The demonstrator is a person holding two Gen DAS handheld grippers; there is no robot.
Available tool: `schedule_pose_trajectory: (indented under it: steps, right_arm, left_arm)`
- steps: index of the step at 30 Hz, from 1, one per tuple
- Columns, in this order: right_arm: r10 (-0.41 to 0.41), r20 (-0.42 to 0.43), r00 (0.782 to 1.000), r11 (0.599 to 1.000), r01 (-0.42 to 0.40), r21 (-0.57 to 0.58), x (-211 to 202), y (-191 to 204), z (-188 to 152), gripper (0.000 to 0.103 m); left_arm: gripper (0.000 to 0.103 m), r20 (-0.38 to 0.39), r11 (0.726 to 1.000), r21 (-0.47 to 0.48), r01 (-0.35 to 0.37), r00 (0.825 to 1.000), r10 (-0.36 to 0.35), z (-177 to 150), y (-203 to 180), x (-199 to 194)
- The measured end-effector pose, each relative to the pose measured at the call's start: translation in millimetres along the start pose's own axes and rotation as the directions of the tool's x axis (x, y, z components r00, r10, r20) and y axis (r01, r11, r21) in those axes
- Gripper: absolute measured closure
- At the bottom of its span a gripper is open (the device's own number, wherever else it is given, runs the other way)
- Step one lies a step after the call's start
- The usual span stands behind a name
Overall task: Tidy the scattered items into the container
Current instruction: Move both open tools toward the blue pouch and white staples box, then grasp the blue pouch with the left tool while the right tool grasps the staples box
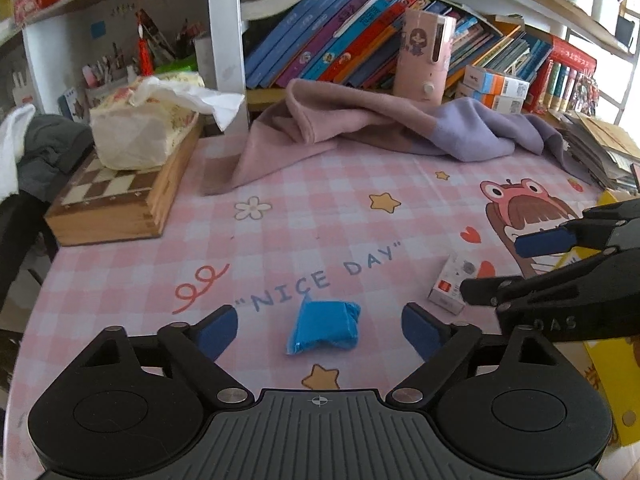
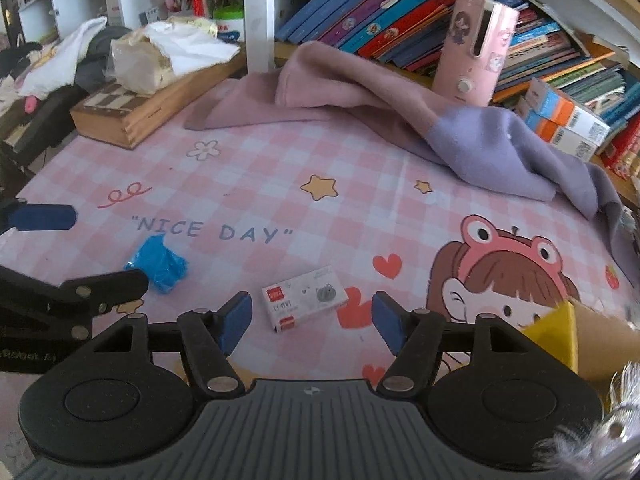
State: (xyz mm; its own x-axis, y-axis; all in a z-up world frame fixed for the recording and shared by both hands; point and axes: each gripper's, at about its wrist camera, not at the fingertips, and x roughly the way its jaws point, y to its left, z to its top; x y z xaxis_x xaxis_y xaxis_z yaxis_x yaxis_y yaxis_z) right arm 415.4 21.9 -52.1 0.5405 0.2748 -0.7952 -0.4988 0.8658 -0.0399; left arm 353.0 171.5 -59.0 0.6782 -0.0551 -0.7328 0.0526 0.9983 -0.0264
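A crumpled blue packet (image 1: 324, 329) lies on the pink checked tablecloth between the fingers of my open left gripper (image 1: 320, 330); it also shows in the right wrist view (image 2: 158, 264). A small white box with red marks (image 2: 304, 298) lies just ahead of my open, empty right gripper (image 2: 312, 322); it also shows in the left wrist view (image 1: 450, 282). The right gripper (image 1: 504, 266) reaches in from the right in the left wrist view. A yellow cardboard container (image 2: 560, 332) stands at the right edge, also seen in the left wrist view (image 1: 612, 376).
A pink and lilac cloth (image 1: 380, 128) lies at the back of the table. A wooden chessboard box (image 1: 116, 200) with a tissue pack (image 1: 140, 128) sits back left. Books and a pink device (image 1: 424, 56) fill the shelf behind. Papers (image 1: 600, 148) are stacked at the right.
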Motion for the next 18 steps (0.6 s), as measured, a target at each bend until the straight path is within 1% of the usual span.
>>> schedule_pose_trajectory:
  steps: [1, 3, 5, 10, 13, 16, 18]
  right_arm:
    - [0.004, -0.006, 1.000, 1.000, -0.004, -0.006, 4, 1, 1, 0.035]
    - [0.013, -0.024, 1.000, 1.000, -0.013, -0.019, 13, 2, 3, 0.033]
    - [0.006, -0.043, 0.999, 1.000, -0.007, -0.026, 22, 3, 4, 0.033]
    - [0.000, -0.056, 0.998, 0.999, -0.002, -0.032, 34, 0, 7, 0.030]
    - [0.007, -0.057, 0.998, 0.999, -0.009, -0.032, 40, -2, 8, 0.029]
    - [0.022, -0.074, 0.997, 1.000, -0.024, -0.020, 46, -4, 8, 0.029]
    - [0.032, -0.085, 0.996, 0.999, -0.033, -0.012, 50, -6, 8, 0.029]
  left_arm:
    - [0.017, -0.009, 1.000, -0.002, 0.007, 1.000, -0.007, 0, 1, 5]
    - [0.024, -0.035, 1.000, -0.003, 0.014, 0.999, -0.015, 0, 1, 16]
    - [0.028, -0.054, 1.000, -0.012, 0.024, 0.998, -0.024, -1, 2, 24]
    - [0.032, -0.088, 0.999, -0.023, 0.040, 0.995, -0.042, -4, 1, 38]
    - [0.036, -0.101, 0.999, -0.020, 0.045, 0.994, -0.047, -5, 1, 43]
    - [0.039, -0.095, 0.999, -0.003, 0.034, 0.995, -0.034, -5, 0, 46]
    - [0.047, -0.090, 1.000, 0.003, 0.021, 0.996, -0.021, -4, 0, 47]
